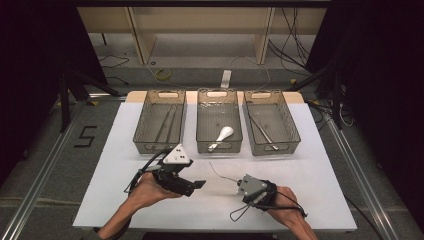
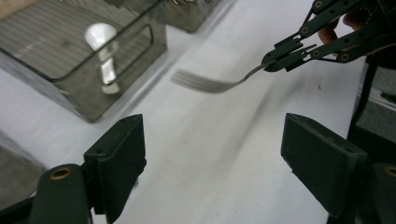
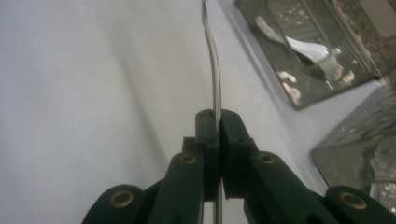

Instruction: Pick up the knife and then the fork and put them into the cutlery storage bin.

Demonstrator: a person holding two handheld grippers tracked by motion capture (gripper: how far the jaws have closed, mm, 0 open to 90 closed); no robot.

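A metal fork (image 1: 218, 174) hangs just above the white mat, tines pointing toward the left hand. My right gripper (image 1: 237, 186) is shut on the fork's handle; in the right gripper view the handle (image 3: 214, 60) runs up from between the closed jaws (image 3: 218, 116). In the left gripper view the fork (image 2: 205, 83) and the right gripper (image 2: 275, 59) show ahead. My left gripper (image 1: 197, 186) stands open beside it, and nothing is between its wide-set jaws (image 2: 215, 140).
Three dark see-through bins stand in a row behind the hands. The left bin (image 1: 139, 125) holds long thin metal pieces, the middle bin (image 1: 219, 148) a white spoon (image 1: 222, 135), the right bin (image 1: 295, 125) a metal utensil (image 1: 262, 131). The white mat (image 1: 310, 175) covers the table.
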